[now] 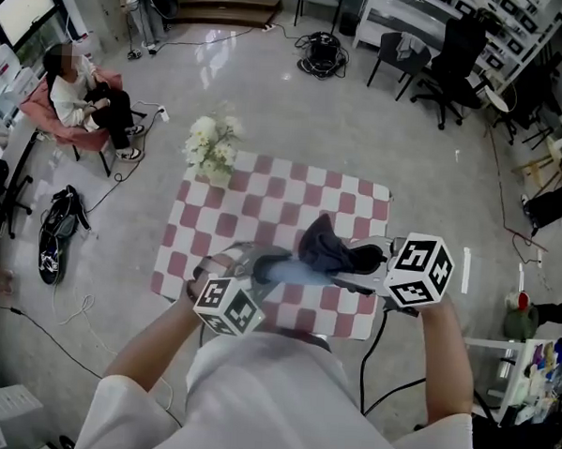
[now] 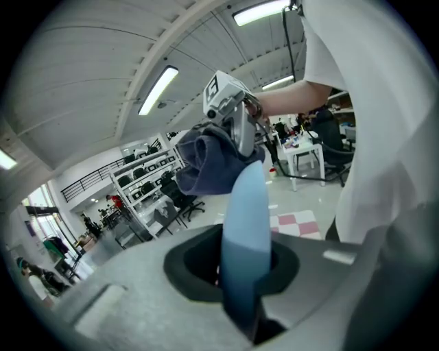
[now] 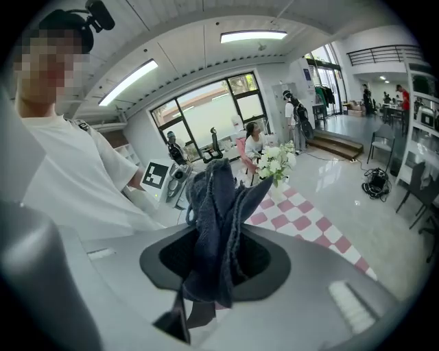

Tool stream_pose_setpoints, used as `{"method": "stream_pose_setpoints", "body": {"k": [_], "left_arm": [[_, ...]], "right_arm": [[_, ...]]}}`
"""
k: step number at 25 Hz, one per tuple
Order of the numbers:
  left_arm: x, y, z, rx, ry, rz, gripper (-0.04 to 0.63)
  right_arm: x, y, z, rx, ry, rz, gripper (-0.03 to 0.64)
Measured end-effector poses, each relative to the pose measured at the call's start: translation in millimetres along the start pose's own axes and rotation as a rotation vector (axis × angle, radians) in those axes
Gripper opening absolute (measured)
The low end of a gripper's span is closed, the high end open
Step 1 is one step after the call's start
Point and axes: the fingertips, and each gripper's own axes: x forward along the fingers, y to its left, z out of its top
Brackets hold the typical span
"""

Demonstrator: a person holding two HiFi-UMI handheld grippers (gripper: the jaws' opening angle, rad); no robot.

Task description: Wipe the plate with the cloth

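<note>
A pale blue plate [image 1: 302, 270] is held above the red-and-white checked table [image 1: 263, 204], with my left gripper [image 1: 263, 267] shut on its near rim. In the left gripper view the plate [image 2: 245, 226] stands edge-on between the jaws of that gripper [image 2: 241, 281]. My right gripper [image 1: 356, 263] is shut on a dark blue-grey cloth [image 1: 329, 247], which rests bunched on the plate's right part. The cloth [image 3: 216, 219] rises from the jaws of the right gripper [image 3: 211, 271] and hides its fingertips. The cloth [image 2: 209, 164] touches the plate's upper edge.
A vase of white flowers [image 1: 213, 150] stands on the table's far left corner. A person sits in a pink chair [image 1: 85, 101] at the far left, with a black bag [image 1: 58, 231] on the floor nearby. Black office chairs [image 1: 440, 58] and cables lie beyond the table.
</note>
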Motion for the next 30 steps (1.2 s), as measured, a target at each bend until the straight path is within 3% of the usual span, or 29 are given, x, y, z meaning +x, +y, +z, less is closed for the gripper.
{"method": "stream_pose_setpoints", "body": {"k": [11,16,20,24,30], "left_arm": [[14,-11,6,0.048,0.029,-0.051,0.048],[15,-14,12,0.017,0.007,-0.061,0.046],[11,-9,19,0.03,-0.019,-0.025,0.044],[6,-13,21,0.107,-0.023,0.007,0.044],[-4,-15,22,0.146,-0.045,0.047,0.044]], "right_arm": [[29,30,33,-0.127,0.026,0.052,0.129],[41,44,56,-0.181,-0.001,0.055,0.129],[40,38,66,-0.153,-0.029,0.06,0.129],[38,29,54,-0.112,-0.014,0.047,0.127],[26,8,32,-0.041,-0.004,-0.006,0.127]]}}
